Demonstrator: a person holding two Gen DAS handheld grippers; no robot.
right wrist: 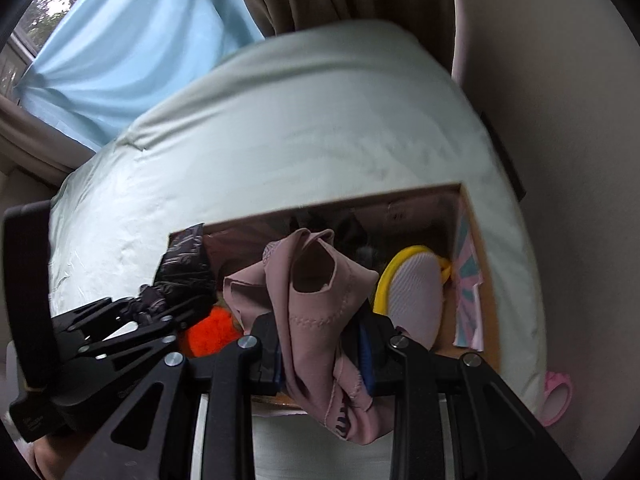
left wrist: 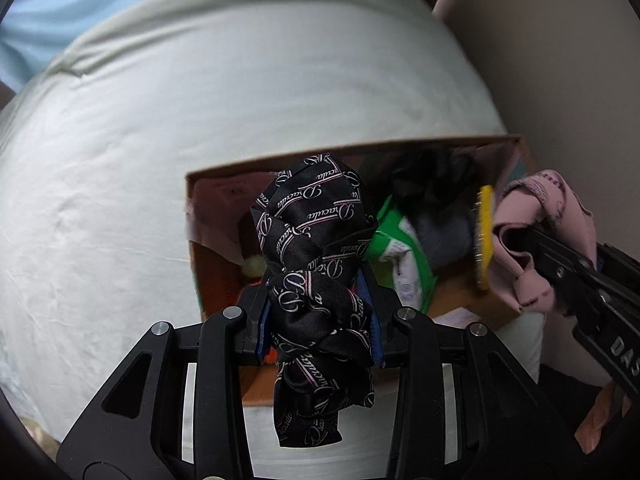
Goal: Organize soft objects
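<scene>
Clearly mid-delivery: both cloths held over the cardboard box (left wrist: 208, 184), neither dropped yet. Left gripper (left wrist: 319, 332) clamped on a black scarf (left wrist: 316, 248) with white script print, bunched and knotted, upper end standing above the box opening, lower end hanging down past the near wall of the box. Right gripper (right wrist: 322, 356) clamped on a pink cloth (right wrist: 316, 300), crumpled, top folds over the box opening, tail hanging below the jaws in front of the near wall. Seen from the left wrist, right gripper (left wrist: 532, 248) at the right side of the box, the same pink cloth (left wrist: 536, 216) bunched at its tip.

Next move, by judgement: lower each bundle further into the box and part the jaws, with some care that the hanging tails clear the near wall instead of draping over it.

Already inside the box: a green and white item (left wrist: 404, 248) near the middle, dark and grey cloth (left wrist: 440, 224) toward the far wall, a yellow-rimmed pad (right wrist: 416, 292) with a pale ribbed face at the right side, an orange fuzzy thing (right wrist: 212, 328) at the left near corner. Box resting on a pale sheet (left wrist: 200, 100). Outside the box, to its right, a small pink object (right wrist: 556, 400) on the sheet edge.
</scene>
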